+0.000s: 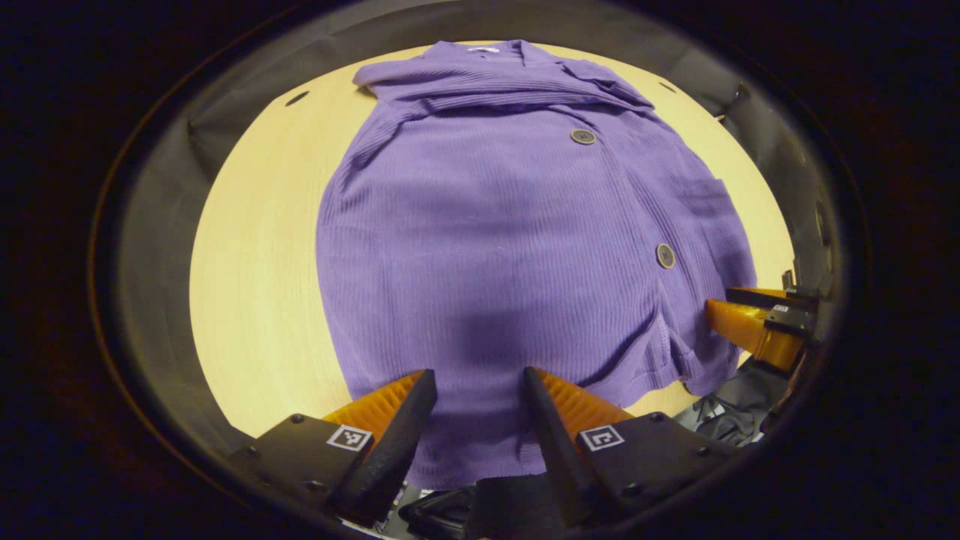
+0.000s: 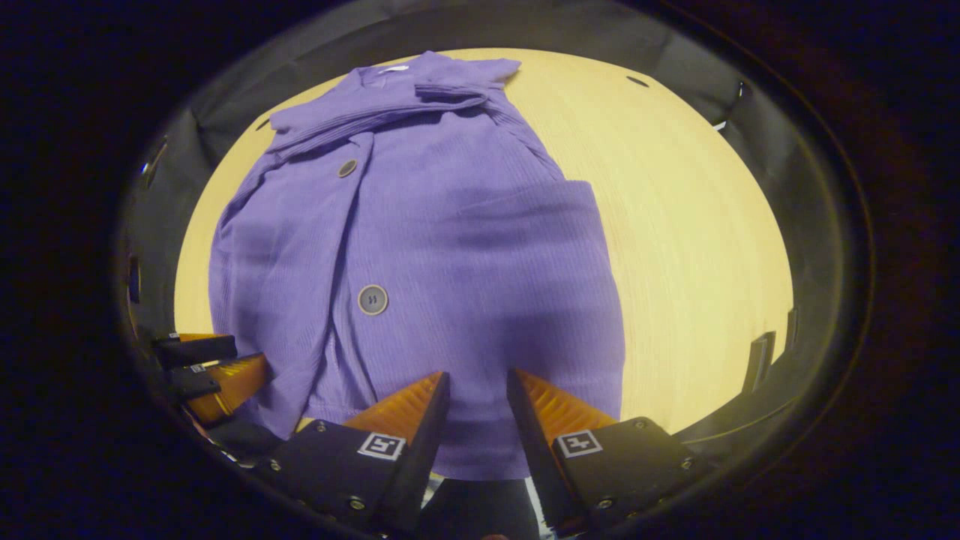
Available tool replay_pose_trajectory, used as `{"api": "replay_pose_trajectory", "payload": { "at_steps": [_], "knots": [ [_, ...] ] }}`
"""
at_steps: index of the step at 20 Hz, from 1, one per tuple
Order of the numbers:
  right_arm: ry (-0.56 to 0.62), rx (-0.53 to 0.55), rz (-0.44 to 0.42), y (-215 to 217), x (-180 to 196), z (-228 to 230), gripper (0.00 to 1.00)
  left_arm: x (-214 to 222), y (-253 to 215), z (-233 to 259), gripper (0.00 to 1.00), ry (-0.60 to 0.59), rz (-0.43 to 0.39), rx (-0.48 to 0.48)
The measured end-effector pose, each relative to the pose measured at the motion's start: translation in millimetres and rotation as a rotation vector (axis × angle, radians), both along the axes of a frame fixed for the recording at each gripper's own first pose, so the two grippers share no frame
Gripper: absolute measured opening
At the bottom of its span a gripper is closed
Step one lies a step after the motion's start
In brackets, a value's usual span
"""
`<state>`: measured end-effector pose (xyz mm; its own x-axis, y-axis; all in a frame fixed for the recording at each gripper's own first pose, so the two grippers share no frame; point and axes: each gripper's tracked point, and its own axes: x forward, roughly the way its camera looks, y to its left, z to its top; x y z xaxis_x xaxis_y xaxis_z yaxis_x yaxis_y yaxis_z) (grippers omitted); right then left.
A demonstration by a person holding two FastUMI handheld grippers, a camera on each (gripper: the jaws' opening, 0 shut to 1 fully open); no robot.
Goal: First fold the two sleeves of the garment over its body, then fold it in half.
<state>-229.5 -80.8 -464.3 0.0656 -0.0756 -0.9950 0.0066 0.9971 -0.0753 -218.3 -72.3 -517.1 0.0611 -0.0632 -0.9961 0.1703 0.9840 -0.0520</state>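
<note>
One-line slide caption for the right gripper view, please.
Right gripper open over the near hem of a purple buttoned cardigan lying on a wooden table.

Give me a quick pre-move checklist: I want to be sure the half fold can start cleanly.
1. Sleeves folded over the cardigan body: ok, both lie across the collar end.
2. Left tool open over the near hem: ok.
3. Right tool open over the near hem: ok.
4. Hem seated between the fingers: cannot tell.
5. Cardigan flat: not ok, the button placket is rumpled near the hem.
6. Wooden table free beside it: ok.
</note>
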Motion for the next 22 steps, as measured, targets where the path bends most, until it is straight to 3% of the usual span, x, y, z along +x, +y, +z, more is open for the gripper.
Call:
{"api": "replay_pose_trajectory", "payload": {
  "at_steps": [8,9,10,11,14,15,16,21,22],
  "knots": [
    [0.049,-0.034,-0.014,2.4,10.4,-1.1,0.60,1.0,1.3,-1.6,0.85,0.035,-0.021,0.003],
    [0.062,-0.038,-0.012,2.6,8.6,-1.4,0.54,2.0,1.1,0.8,0.80,0.034,-0.026,0.000],
    [0.050,-0.047,-0.017,2.7,13.2,0.9,0.55,2.7,2.8,2.2,0.80,0.036,-0.027,0.000],
    [0.073,-0.046,-0.021,4.3,10.0,-0.1,0.48,3.0,3.0,0.2,0.72,0.042,-0.023,0.001],
    [0.088,-0.048,-0.028,-0.6,8.9,-2.1,0.45,10.9,1.3,0.4,0.72,-0.002,-0.010,-0.008],
    [0.087,-0.042,-0.058,0.1,10.1,-1.6,0.20,12.7,1.3,-1.6,0.41,-0.021,0.036,-0.005],
    [0.111,-0.032,-0.070,1.1,4.1,-0.1,0.17,14.0,-0.3,0.5,0.10,-0.025,0.038,0.004],
    [0.067,0.000,-0.124,-2.6,4.5,-6.6,0.17,10.1,-1.3,2.3,0.06,-0.033,0.000,0.035],
    [0.087,0.008,-0.153,-0.4,5.4,0.4,0.09,10.6,-0.8,0.8,0.07,-0.032,0.008,0.035]
  ]
}}
